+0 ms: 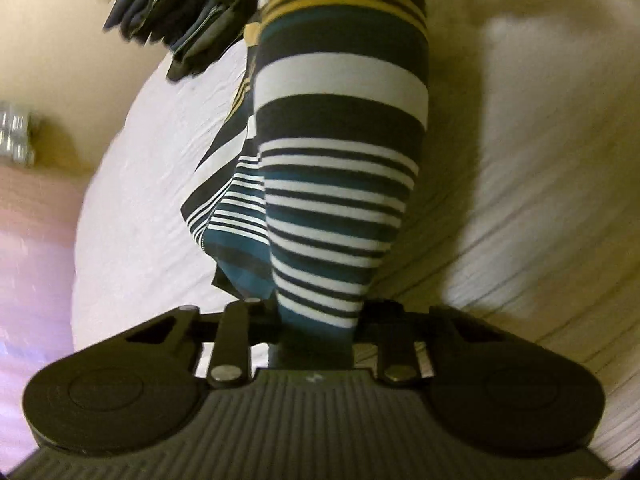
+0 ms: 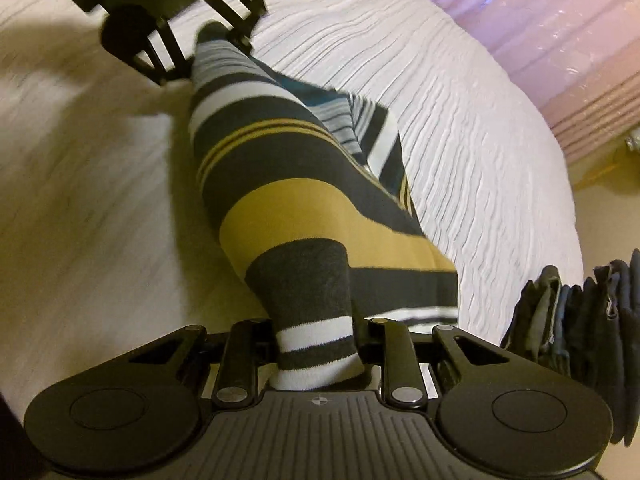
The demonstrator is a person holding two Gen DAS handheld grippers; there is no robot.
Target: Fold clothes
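A striped garment (image 1: 340, 184) in black, white, teal and mustard stretches between both grippers over a white ribbed bedcover (image 1: 144, 200). In the left wrist view my left gripper (image 1: 320, 320) is shut on its teal-and-white end, the fabric bunched between the jaws. In the right wrist view my right gripper (image 2: 320, 344) is shut on the black-and-white end of the striped garment (image 2: 280, 184). My left gripper (image 2: 208, 40) shows at the far end, clamped on the cloth. A second layer of the garment hangs to one side beneath the taut band.
A pile of dark folded clothes (image 2: 580, 340) lies on the bedcover (image 2: 460, 140) beside my right gripper; the same dark pile (image 1: 180, 12) is in the left wrist view at top left. A pink curtain (image 2: 560, 40) hangs beyond the bed's edge. A shiny metallic object (image 1: 16, 140) sits off the bed.
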